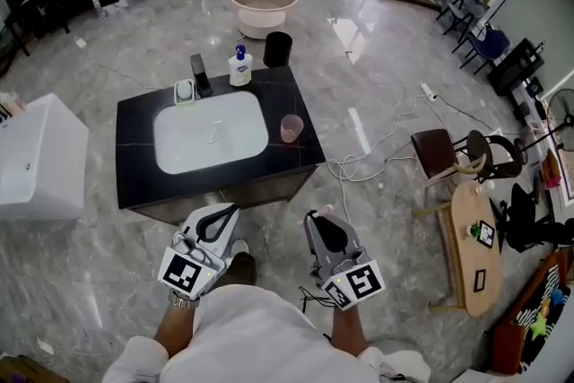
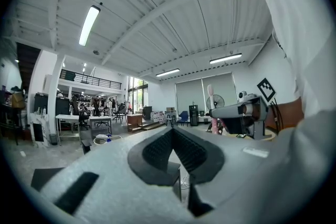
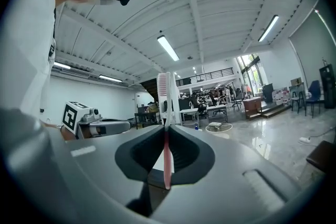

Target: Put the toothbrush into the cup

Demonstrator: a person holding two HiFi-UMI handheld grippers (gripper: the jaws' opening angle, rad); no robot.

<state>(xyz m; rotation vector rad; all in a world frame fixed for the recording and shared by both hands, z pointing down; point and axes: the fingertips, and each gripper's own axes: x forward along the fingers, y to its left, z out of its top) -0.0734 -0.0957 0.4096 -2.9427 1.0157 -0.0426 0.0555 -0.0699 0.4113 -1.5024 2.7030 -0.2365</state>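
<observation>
The right gripper [image 3: 166, 132] has its fingers [image 3: 185, 150] closed on a toothbrush [image 3: 166, 162]. The pink handle is pinched between the dark pads, and the white head with its bristles stands upright above them at the middle of the right gripper view. In the head view, this gripper [image 1: 318, 224] sits at lower centre, and a small pink tip at its front is probably the toothbrush [image 1: 325, 210].

The left gripper [image 2: 172, 132] has its fingers [image 2: 155, 150] shut tip to tip with nothing between them. In the head view it [image 1: 224, 215] lies just left of the right one. Both are held in front of the person's white sleeves, near the lower edge of a black table [image 1: 134, 166].

The pink cup [image 1: 291, 129] stands on the table at centre frame, just right of the white sink basin [image 1: 211, 132] and well apart from both grippers. Along the table's upper edge are a black faucet [image 1: 199, 74] and a soap bottle [image 1: 239, 67] with a blue pump. A black bin [image 1: 278, 49] stands on the floor beyond.
</observation>
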